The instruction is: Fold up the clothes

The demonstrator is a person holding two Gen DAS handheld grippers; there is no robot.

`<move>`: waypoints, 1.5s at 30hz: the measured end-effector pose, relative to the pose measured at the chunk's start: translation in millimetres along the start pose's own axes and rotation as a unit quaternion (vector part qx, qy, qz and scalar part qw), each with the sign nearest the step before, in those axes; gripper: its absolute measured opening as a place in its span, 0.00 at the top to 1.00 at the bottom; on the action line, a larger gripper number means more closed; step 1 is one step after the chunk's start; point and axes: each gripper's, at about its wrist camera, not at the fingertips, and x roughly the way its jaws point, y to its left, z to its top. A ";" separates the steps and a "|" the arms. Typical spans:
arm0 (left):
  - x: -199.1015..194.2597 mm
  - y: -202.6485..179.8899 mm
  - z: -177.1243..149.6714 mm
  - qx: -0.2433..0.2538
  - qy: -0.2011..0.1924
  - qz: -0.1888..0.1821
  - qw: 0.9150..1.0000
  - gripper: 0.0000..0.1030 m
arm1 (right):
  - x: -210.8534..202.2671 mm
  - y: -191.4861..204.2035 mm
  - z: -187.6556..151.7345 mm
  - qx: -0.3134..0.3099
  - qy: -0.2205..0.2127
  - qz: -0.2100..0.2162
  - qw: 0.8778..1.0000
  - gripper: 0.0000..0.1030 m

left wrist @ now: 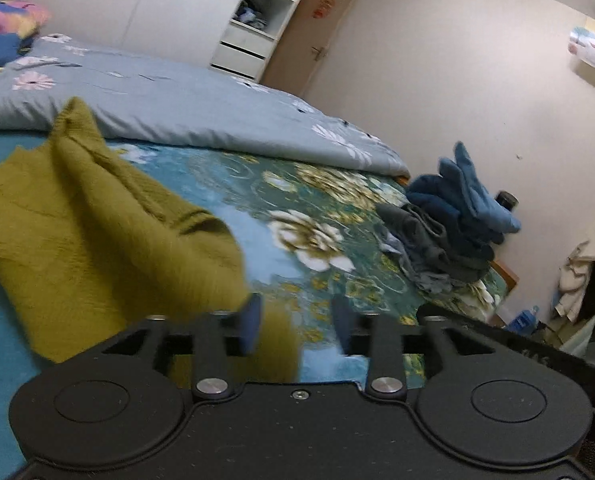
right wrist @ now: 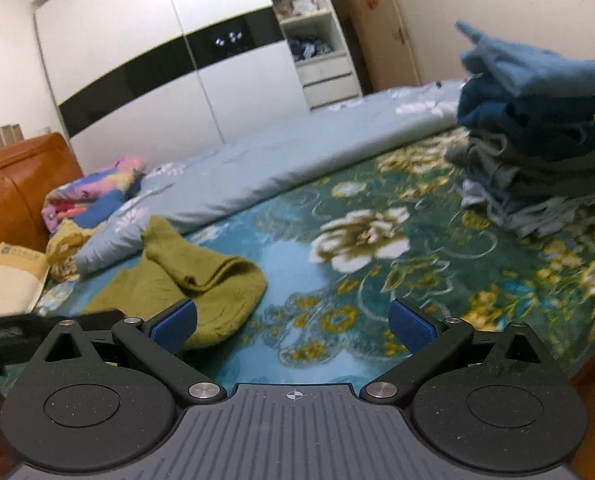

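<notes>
An olive-green knit garment [left wrist: 97,224] lies crumpled on the floral teal bedspread [left wrist: 309,200], one part raised in a peak. My left gripper [left wrist: 297,330] is open and empty, its left finger at the garment's near edge. In the right wrist view the same garment [right wrist: 201,284] lies left of centre. My right gripper [right wrist: 293,324] is wide open and empty, just above the bedspread [right wrist: 377,280], its left finger close to the garment's edge. A stack of folded blue and grey clothes [left wrist: 453,224] sits at the bed's far corner; it also shows in the right wrist view [right wrist: 537,140].
A rolled light-blue flowered quilt [left wrist: 169,100] runs along the bed's far side. Pillows and a colourful blanket [right wrist: 93,200] lie by the orange headboard [right wrist: 13,184]. A white wardrobe [right wrist: 169,68] with open shelves and a door stand behind. A bottle [left wrist: 525,318] stands on the floor.
</notes>
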 end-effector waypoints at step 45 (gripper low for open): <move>64.6 252.6 64.9 -0.110 -0.006 0.284 0.952 0.84 | 213.0 -17.1 69.3 0.015 0.054 -0.062 0.997 0.95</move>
